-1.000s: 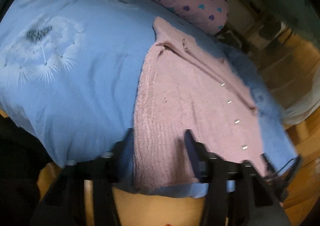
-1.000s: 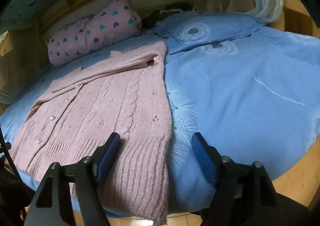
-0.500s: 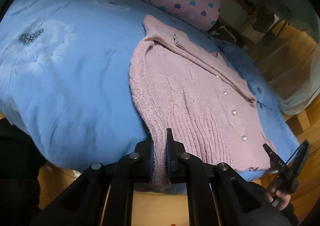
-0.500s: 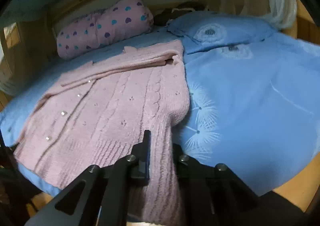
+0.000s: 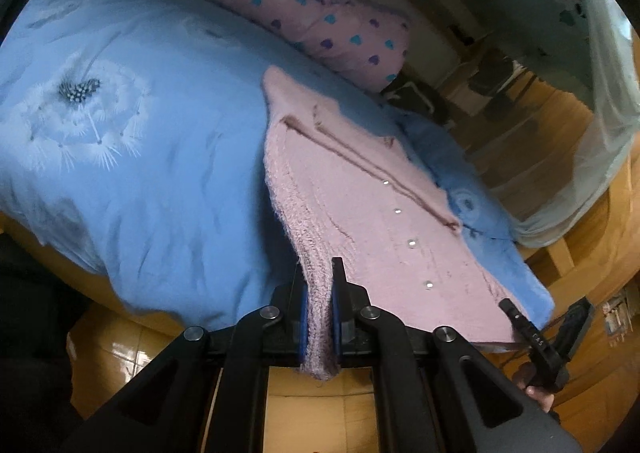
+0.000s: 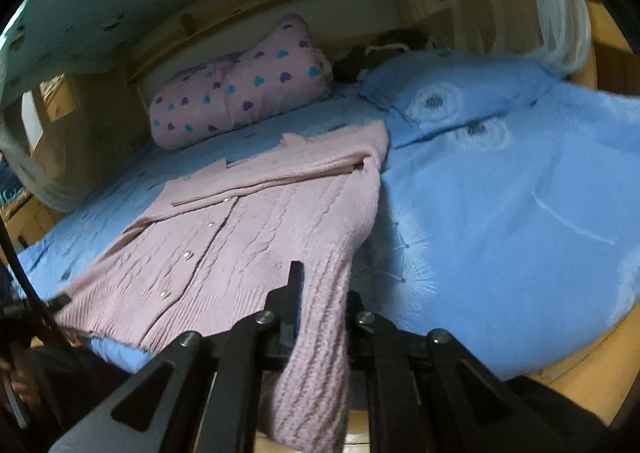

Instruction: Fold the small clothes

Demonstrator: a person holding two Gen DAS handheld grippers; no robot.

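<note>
A pink cable-knit cardigan (image 5: 360,205) with small buttons lies flat on a blue duvet (image 5: 140,133), its hem toward me. My left gripper (image 5: 319,293) is shut on the hem's left corner, and the knit hangs down between the blue pads. In the right wrist view the same cardigan (image 6: 248,221) has its right hem corner pinched in my right gripper (image 6: 322,293), which is shut on it. Both corners are raised a little off the bed. The top of the cardigan still rests on the duvet (image 6: 500,193).
A pink pillow with heart prints (image 5: 312,9) lies at the head of the bed, with a blue pillow (image 6: 440,93) beside it. Wooden floor (image 5: 120,353) runs below the bed's near edge. A white curtain (image 5: 600,133) hangs at the right.
Both grippers stood open around the hem, then closed on its two corners. They have since risen, lifting the hem edge off the duvet.
</note>
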